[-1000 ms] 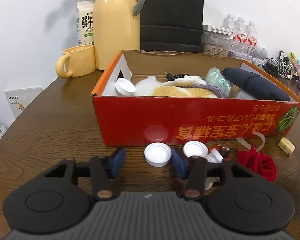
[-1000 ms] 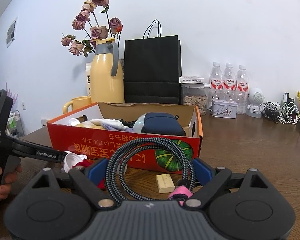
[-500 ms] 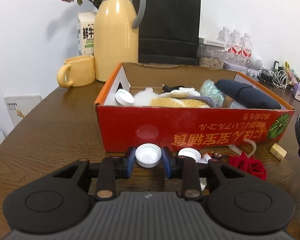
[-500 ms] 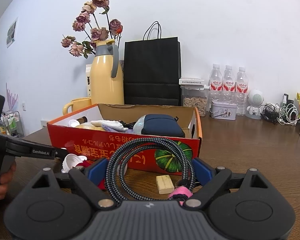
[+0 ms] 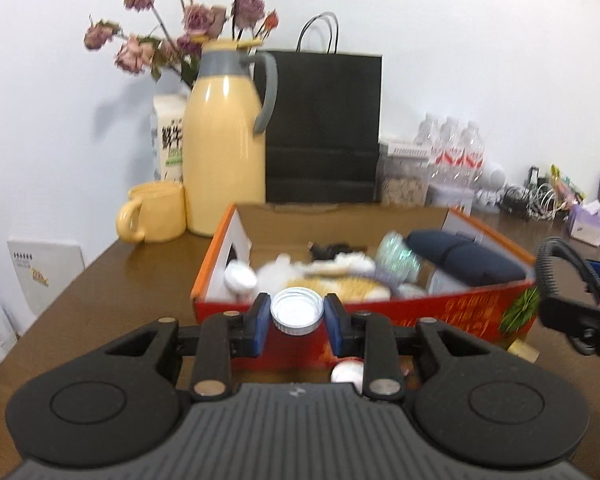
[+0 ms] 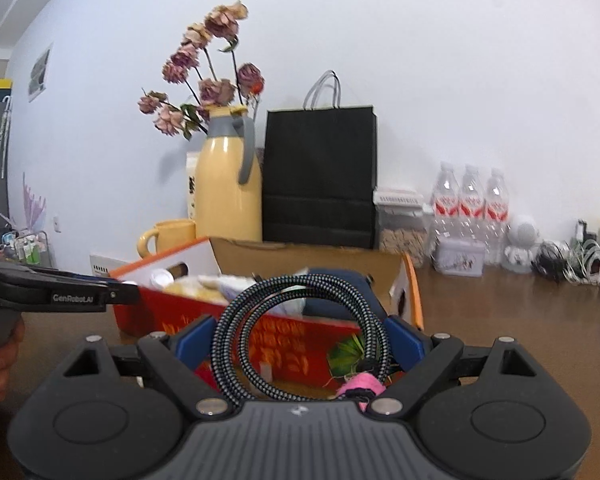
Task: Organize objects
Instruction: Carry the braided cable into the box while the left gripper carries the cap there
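While clamped | white cap (image 5: 297, 311) sits between left tool (image 5: 296, 322) pads

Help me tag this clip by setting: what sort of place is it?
Probably an office or a lived-in room, not a kitchen: a wooden table against a white wall, holding a yellow thermos jug with dried flowers, bottled water, tangled charging cables and a red cardboard box of odds and ends.
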Demonstrator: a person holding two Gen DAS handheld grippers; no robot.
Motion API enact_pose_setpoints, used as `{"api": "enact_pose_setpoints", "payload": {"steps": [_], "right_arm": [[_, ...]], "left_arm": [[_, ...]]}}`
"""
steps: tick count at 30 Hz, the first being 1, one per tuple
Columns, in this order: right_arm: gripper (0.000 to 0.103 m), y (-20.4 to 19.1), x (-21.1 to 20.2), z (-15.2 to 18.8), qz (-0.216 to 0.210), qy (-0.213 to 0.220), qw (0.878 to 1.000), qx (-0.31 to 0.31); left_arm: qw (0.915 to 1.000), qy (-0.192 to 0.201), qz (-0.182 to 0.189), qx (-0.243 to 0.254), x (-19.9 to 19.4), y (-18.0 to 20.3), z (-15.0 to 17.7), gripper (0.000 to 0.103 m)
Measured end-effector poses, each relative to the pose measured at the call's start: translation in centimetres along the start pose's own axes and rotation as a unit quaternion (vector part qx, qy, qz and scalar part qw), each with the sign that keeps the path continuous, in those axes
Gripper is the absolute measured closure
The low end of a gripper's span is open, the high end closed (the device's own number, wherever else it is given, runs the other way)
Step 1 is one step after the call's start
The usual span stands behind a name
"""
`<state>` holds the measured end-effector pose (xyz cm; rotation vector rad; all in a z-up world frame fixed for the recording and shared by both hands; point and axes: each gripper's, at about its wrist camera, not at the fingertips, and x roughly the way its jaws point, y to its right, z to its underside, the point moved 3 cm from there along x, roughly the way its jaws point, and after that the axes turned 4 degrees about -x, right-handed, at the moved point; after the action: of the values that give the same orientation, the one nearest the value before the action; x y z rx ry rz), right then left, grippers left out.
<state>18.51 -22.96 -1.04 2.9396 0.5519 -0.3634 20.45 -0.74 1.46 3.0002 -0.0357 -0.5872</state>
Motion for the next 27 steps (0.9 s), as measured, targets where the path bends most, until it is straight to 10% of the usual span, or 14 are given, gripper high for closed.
{"api": "enact_pose_setpoints", "payload": {"steps": [16,27], "right_arm": [[0.013,-2.4,9.0,-5.6,0.014,0.012,1.0,-0.013],[0.013,-2.0,13.6,-4.4,0.027,-0.015,0.999,0.008]], "left_arm": [[0.9981,0.046,-0.005,-0.041,5.0,0.4,-7.0,0.074],[0.9978,0.006,-0.029,-0.059,10.4,-0.4,-6.4,0.074]]}}
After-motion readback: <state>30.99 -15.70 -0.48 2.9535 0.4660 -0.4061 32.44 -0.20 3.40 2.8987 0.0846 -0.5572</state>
